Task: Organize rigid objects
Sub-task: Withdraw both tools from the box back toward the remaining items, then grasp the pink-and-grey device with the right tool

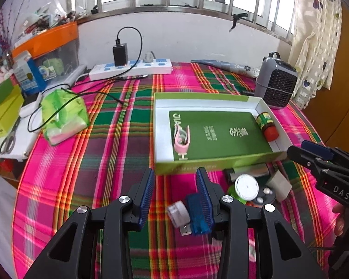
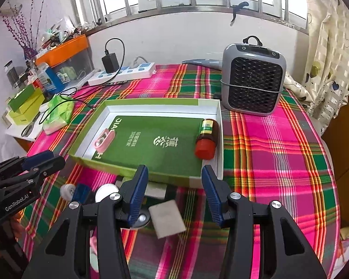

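Task partly done. In the green box [image 2: 118,171]: pink clip [image 2: 104,142] at left, brown bottle [image 2: 206,139] at right. Small items [image 1: 246,187] remain on the cloth before it. Left gripper [image 1: 175,200] and right gripper [image 2: 174,194] both gape, holding nothing.

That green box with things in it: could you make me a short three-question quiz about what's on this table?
1. True or false: the red-capped bottle lies on its side inside the green box.
2. Which item lies at the box's opposite end from the bottle? A) scissors B) pink clip C) white disc
3. Fill in: the left hand-held gripper and the right hand-held gripper each hold ____.

Key: 1 true. 2 B. 3 nothing; both are open and empty.
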